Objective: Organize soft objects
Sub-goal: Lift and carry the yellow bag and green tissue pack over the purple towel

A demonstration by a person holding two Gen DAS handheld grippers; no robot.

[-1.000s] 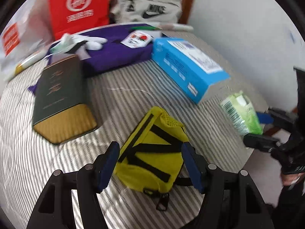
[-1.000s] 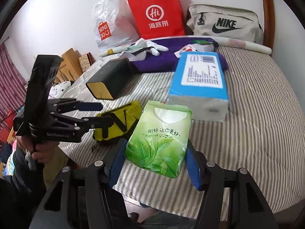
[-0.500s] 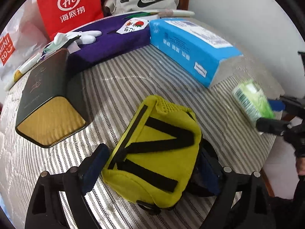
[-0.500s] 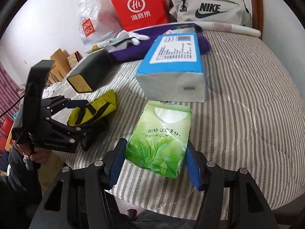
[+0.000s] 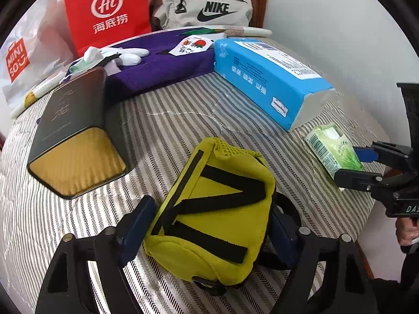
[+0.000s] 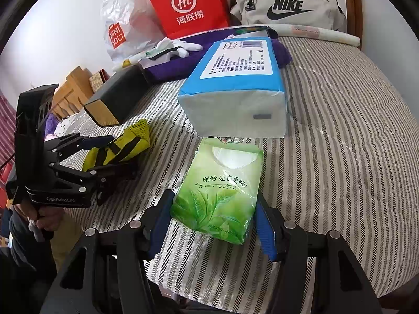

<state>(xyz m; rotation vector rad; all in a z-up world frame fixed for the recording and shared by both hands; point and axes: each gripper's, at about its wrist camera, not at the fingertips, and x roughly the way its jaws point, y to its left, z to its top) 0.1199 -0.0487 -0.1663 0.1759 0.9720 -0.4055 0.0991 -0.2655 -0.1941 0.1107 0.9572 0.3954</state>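
The left gripper (image 5: 209,225) straddles a yellow pouch (image 5: 212,219) on the striped bed (image 5: 170,120); its jaws have just been closing, pads beside the pouch's sides. At right, the right gripper (image 5: 358,164) holds a green tissue pack (image 5: 332,149) below a blue pack (image 5: 267,78). A dark box (image 5: 73,128) lies left.

Home bedroom: striped mattress (image 6: 340,136), shopping bags (image 6: 188,5).
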